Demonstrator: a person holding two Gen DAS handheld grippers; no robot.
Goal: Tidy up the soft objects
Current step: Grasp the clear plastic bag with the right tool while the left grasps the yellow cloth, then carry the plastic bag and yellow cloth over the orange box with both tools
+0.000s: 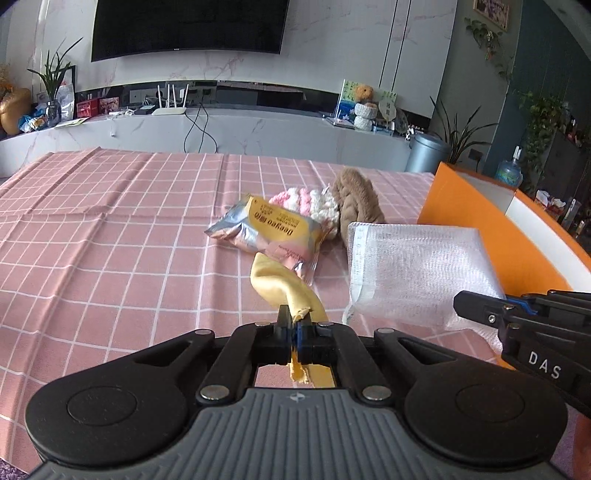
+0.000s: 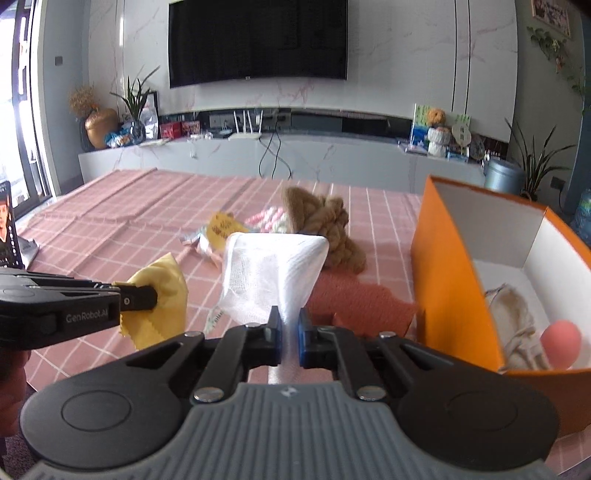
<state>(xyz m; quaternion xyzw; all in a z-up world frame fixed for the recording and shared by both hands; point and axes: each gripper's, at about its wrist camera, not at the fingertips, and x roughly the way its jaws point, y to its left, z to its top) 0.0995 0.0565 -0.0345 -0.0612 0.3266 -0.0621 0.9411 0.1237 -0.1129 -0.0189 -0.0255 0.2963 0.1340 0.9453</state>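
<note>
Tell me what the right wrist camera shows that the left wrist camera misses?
Only the right view looks into the orange box, showing a beige cloth and a pink ball, plus a red cloth on the table. Only the left view shows the whole snack packet. Both show the yellow cloth, white mesh bag, brown plush and television.

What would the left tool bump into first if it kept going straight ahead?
Probably the snack packet, just past the yellow cloth that the left tool is pinching. Depth is hard to judge here.

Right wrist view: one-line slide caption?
Right gripper pinches a white mesh bag beside an open orange box; left gripper holds a yellow cloth.
</note>
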